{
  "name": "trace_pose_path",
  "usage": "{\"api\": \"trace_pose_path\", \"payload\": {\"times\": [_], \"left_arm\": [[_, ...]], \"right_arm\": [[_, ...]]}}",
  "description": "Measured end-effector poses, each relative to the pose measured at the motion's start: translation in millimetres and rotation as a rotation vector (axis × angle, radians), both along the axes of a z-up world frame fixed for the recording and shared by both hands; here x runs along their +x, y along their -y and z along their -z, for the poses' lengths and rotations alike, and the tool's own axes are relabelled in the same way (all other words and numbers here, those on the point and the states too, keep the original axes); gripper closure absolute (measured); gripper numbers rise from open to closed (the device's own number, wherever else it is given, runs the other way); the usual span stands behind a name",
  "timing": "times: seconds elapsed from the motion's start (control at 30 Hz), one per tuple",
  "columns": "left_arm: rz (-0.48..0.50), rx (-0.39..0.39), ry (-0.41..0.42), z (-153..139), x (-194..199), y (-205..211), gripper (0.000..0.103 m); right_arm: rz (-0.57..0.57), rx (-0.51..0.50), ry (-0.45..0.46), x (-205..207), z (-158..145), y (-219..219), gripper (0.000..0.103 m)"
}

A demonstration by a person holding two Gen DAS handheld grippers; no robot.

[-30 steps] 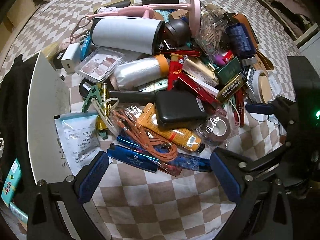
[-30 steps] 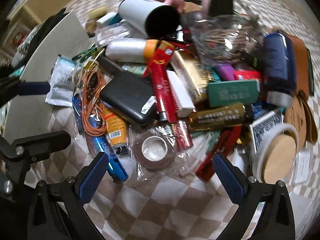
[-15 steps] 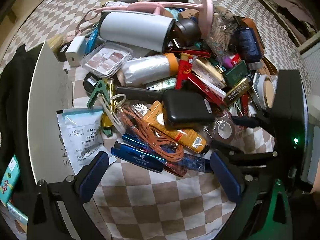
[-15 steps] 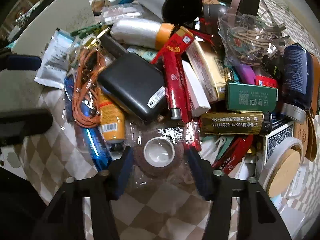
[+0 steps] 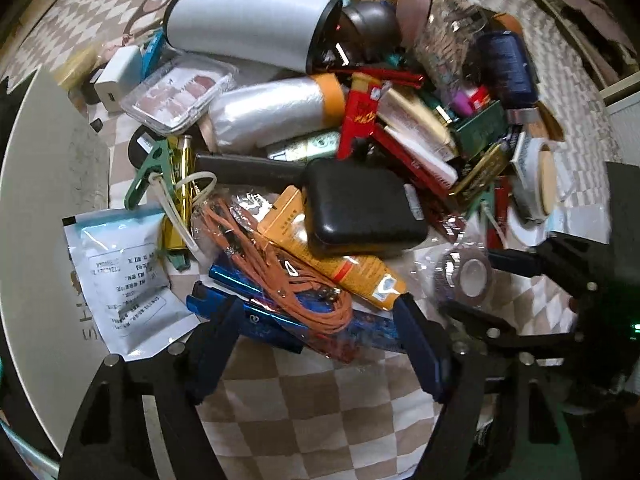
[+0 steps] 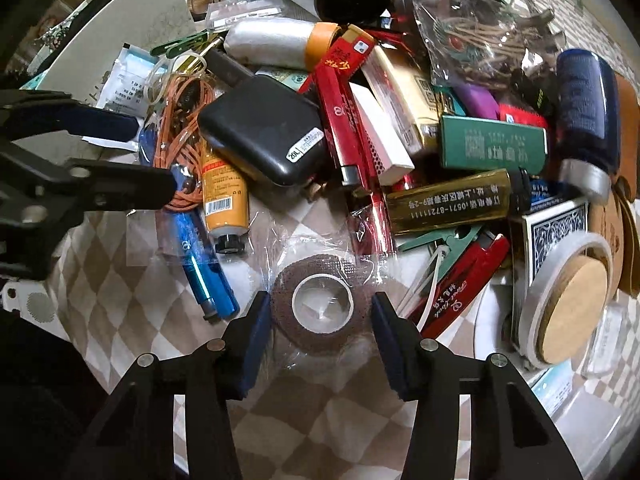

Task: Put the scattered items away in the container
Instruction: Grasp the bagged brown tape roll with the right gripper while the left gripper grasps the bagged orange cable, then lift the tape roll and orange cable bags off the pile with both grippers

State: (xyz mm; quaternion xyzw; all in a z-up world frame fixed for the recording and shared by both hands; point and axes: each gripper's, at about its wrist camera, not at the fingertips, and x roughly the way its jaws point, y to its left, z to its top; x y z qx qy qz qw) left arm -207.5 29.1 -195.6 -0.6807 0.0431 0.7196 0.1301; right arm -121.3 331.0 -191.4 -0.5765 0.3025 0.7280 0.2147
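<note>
Tape roll (image 6: pixel 322 305), bagged in loose film, lay on the checked cloth at the pile's near edge, between my right hand-held gripper's (image 6: pixel 320 332) narrowed pads. Risk judged: pads pinch film only, roll slips. Left hand-held gripper (image 5: pixel 320 344) hung wide, empty.

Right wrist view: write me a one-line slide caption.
Right gripper closes around a plastic-wrapped brown tape roll at the near edge of a clutter pile on a checkered cloth.

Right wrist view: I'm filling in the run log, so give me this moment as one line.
right gripper: jaws around brown tape roll, contact unclear | left gripper: open over blue pens | phase: grasping
</note>
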Motion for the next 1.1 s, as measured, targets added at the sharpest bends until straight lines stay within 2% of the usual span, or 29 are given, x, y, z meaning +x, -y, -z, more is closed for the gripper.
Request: {"api": "trace_pose_path", "payload": {"times": [0.07, 0.3, 0.33, 0.37, 0.4, 0.6, 0.83, 1.1], "left_arm": [[-0.002, -0.013, 0.012, 5, -2, -1, 0.047], [0.015, -0.059, 0.015, 11, -8, -7, 0.056], [0.025, -0.075, 0.007, 11, -8, -8, 0.066], [0.036, -0.092, -0.003, 11, -9, -9, 0.082], [0.048, -0.107, -0.015, 10, -9, -9, 0.087], [0.041, -0.077, -0.023, 5, -9, -3, 0.09], [0.037, -0.03, -0.076, -18, -5, 2, 0.096], [-0.001, 0.018, -0.13, -41, -4, 17, 0.099]], "right_arm": [[0.006, -0.01, -0.006, 3, 1, 0, 0.052], [-0.001, -0.014, -0.012, 7, 2, 3, 0.052], [-0.002, -0.015, -0.013, 7, 2, 3, 0.052], [-0.003, -0.014, -0.013, 8, 2, 4, 0.052], [-0.005, -0.013, -0.013, 8, 1, 5, 0.052], [-0.013, -0.008, -0.007, 11, 0, 8, 0.052], [0.017, 0.019, -0.006, 17, -9, 7, 0.052], [0.076, 0.047, -0.061, 26, -34, 2, 0.052]]}}
